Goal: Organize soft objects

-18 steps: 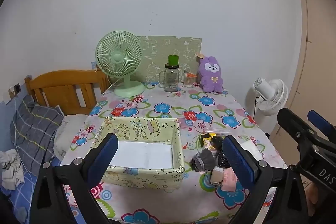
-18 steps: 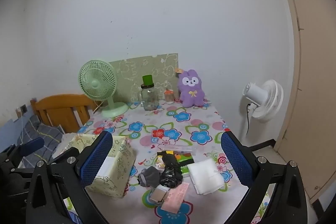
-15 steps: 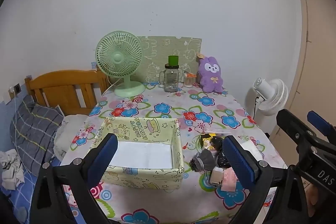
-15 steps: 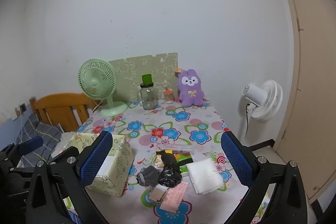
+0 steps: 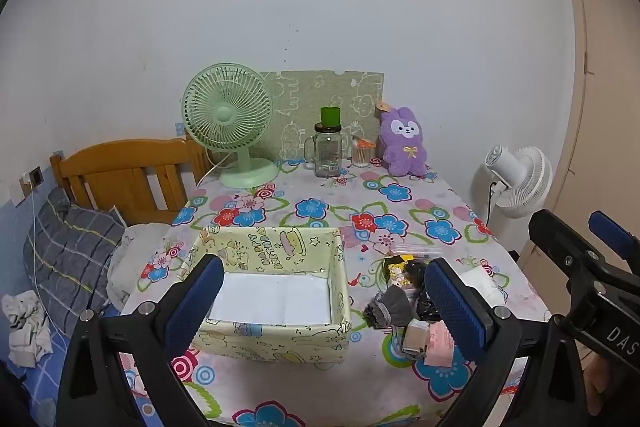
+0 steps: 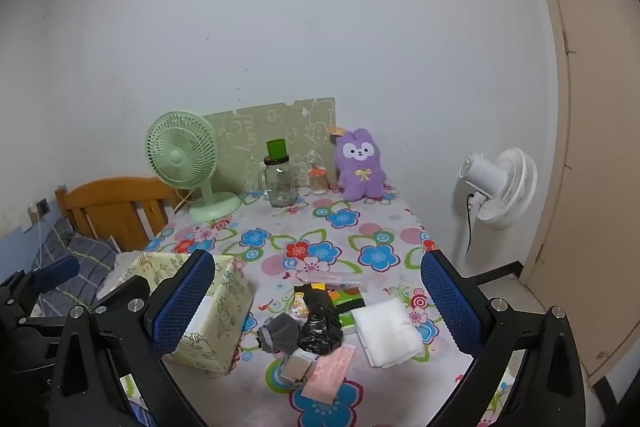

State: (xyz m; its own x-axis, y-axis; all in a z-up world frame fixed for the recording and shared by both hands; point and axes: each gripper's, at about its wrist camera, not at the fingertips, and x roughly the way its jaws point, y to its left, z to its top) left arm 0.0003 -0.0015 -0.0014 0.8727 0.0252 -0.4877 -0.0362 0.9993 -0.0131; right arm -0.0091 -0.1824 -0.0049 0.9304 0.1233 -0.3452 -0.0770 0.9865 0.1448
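So both tongs are wide open and hold nothing. The left tongs (image 5: 322, 301) hang over the near side of the box (image 5: 276, 255), and the right tongs (image 6: 316, 301) hang over the pile (image 6: 320, 323) of little things. That looks like a start: one is ready to pick, the other waits by the place to drop.

The box sits on the near left of the desk (image 6: 360, 227), open at the top, with only a white sheet in the bottom. It is just left of the pile, so the trip is short.

In the pile lie a grey sock (image 6: 280, 331), a black bag (image 6: 320, 327), a white cloth (image 6: 386, 331) on the right, and a pink pack (image 6: 330, 373) nearest. They touch and lie partly on each other, so picking one may drag another.

The bunny (image 6: 360, 163) sits far back against the wall, beside a jar (image 6: 280, 183) and a green fan (image 6: 184, 159). It is soft too, but I cannot tell if it must go in.
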